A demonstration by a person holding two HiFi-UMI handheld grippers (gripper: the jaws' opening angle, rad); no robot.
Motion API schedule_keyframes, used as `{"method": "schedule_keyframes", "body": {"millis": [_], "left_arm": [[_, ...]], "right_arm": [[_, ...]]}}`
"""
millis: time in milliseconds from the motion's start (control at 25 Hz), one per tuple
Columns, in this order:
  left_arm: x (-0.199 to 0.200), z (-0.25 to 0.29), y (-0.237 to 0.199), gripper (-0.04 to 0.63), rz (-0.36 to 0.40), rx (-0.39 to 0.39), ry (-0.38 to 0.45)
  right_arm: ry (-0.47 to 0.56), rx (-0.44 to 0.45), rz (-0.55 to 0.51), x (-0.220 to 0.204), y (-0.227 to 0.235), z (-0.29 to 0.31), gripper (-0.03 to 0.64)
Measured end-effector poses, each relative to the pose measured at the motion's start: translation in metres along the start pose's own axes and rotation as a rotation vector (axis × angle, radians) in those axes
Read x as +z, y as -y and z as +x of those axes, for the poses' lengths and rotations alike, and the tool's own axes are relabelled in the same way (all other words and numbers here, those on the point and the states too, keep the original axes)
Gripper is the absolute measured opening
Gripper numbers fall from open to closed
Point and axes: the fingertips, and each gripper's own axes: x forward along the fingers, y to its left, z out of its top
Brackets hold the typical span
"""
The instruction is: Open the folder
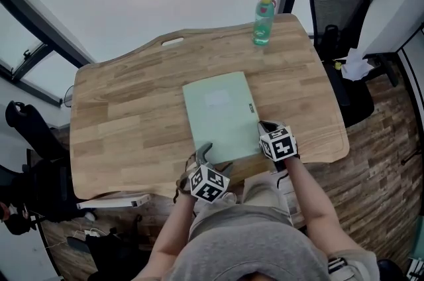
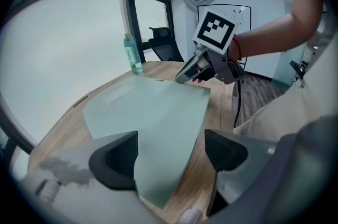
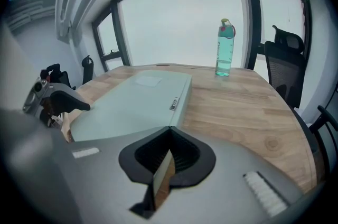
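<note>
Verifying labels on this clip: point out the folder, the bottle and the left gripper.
folder (image 1: 222, 115), head view, middle of its cover
bottle (image 1: 264, 24), head view, its body
left gripper (image 2: 169, 150), left gripper view, midway between its fingertips

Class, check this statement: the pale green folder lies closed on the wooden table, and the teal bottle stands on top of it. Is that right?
No. The teal bottle stands on the table itself, near its far edge, apart from the folder, as the head view shows. The folder does lie closed on the wooden table.
</note>
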Motion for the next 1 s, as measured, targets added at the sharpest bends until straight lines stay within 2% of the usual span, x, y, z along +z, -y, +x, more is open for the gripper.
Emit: {"method": "schedule_keyframes", "body": {"millis": [240, 520, 1000], "left_arm": [[-0.007, 0.007, -0.008, 0.4, 0.033, 0.066, -0.039], [-0.006, 0.005, -0.008, 0.395, 0.047, 0.081, -0.038], [-0.002, -0.008, 0.001, 0.249, -0.013, 0.072, 0.034]], "right_arm": [[-0.006, 0.03, 0.02, 0.0, 0.0, 0.001, 0.002], [-0.023, 0.017, -0.001, -0.001, 0.001, 0.001, 0.002], [-0.027, 0.022, 0.002, -0.001, 0.001, 0.002, 0.002]]}}
